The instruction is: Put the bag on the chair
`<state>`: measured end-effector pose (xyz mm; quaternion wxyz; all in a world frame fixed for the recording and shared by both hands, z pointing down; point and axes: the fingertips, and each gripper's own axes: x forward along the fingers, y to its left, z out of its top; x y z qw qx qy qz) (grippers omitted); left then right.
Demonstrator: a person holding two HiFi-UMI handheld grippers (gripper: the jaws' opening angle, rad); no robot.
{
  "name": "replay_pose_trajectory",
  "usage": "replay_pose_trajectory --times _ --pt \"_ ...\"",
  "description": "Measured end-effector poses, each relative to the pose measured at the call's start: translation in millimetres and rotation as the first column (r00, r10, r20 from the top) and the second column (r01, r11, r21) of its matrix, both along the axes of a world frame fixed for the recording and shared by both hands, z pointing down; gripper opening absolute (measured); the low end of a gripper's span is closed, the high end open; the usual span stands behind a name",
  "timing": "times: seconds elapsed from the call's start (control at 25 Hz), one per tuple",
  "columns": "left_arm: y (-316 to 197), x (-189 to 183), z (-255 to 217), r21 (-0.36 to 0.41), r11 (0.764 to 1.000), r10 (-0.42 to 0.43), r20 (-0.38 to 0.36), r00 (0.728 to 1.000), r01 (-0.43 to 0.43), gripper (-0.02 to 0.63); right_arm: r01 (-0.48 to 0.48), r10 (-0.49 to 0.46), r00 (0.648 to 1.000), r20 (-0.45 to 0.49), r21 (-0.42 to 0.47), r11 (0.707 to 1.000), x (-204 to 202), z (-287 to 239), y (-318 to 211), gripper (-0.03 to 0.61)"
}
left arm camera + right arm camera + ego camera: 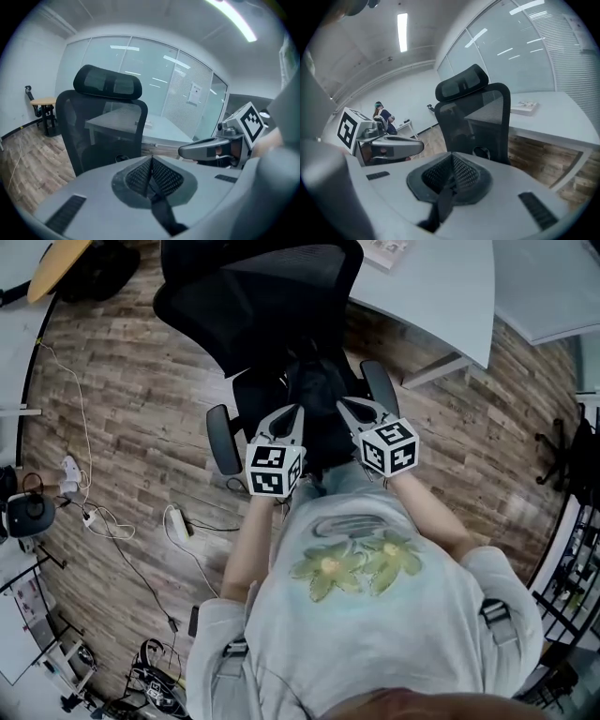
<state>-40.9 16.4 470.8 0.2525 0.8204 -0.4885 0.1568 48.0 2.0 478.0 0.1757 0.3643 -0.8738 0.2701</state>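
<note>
A black bag [319, 395] hangs between the armrests of the black mesh office chair [253, 296], over its seat; I cannot tell whether it rests on the seat. My left gripper [292, 411] and right gripper [347, 405] meet its top from the near side. In the left gripper view, the left gripper [151, 161] is shut on a dark strap [161, 213] that runs out between the pads. In the right gripper view, the right gripper [451, 159] pinches a strap [443, 201] the same way. The bag's body is hidden in both gripper views.
A pale desk [441, 287] stands behind the chair at the right. Cables and a power strip [176, 521] lie on the wood floor at the left. A round wooden table [56, 263] is far left, a black rack [572, 446] right. A person [383, 115] stands far off.
</note>
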Motion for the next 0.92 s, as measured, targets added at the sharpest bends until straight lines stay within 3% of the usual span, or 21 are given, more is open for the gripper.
replay_pose_trajectory --times 0.12,0.48,0.92 --pt "11.1 -0.1 -6.8 0.013 1.000 0.006 0.033 0.999 -0.007 0.017 0.036 -0.036 0.999 -0.009 0.016 0.999 -4.5 -8.3 13.3 0.009" --pt "31.2 -0.5 -7.7 -0.016 1.000 -0.011 0.002 1.000 0.011 0.017 0.049 -0.049 0.999 -0.002 0.040 0.998 -3.0 -17.9 38.6 0.009" --pt "44.6 5.8 -3.8 -0.051 0.998 0.028 0.007 1.000 -0.027 0.017 0.041 -0.042 0.999 0.008 0.022 0.999 7.9 -18.3 53.0 0.009"
